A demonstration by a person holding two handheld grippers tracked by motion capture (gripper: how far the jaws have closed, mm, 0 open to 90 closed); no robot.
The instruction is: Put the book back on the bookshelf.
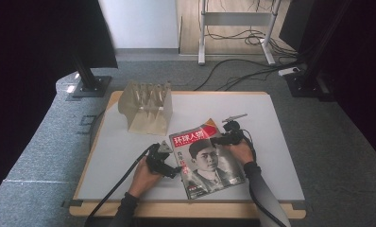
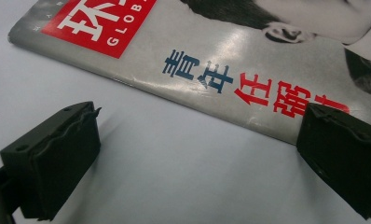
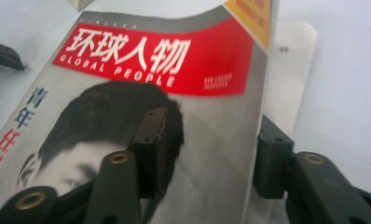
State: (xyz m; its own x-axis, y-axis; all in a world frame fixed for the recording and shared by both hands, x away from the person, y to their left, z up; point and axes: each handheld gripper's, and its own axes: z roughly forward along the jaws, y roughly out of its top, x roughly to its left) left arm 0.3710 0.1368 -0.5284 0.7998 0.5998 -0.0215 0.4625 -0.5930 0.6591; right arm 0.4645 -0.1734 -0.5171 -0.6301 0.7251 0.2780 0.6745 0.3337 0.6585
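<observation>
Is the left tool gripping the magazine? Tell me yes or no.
No: in the left gripper view the left tool is open over bare table beside the magazine.

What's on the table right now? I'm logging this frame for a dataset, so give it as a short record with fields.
surface: table with a white top
magazine: magazine lying near the front edge, cover up, red title block
rack: pale rack standing at the back left, apart from the magazine
left gripper: left gripper open, jaws at the magazine's spine edge, nothing held
right gripper: right gripper jaws either side of the magazine's open edge, one on the cover; whether it is clamped is unclear
</observation>
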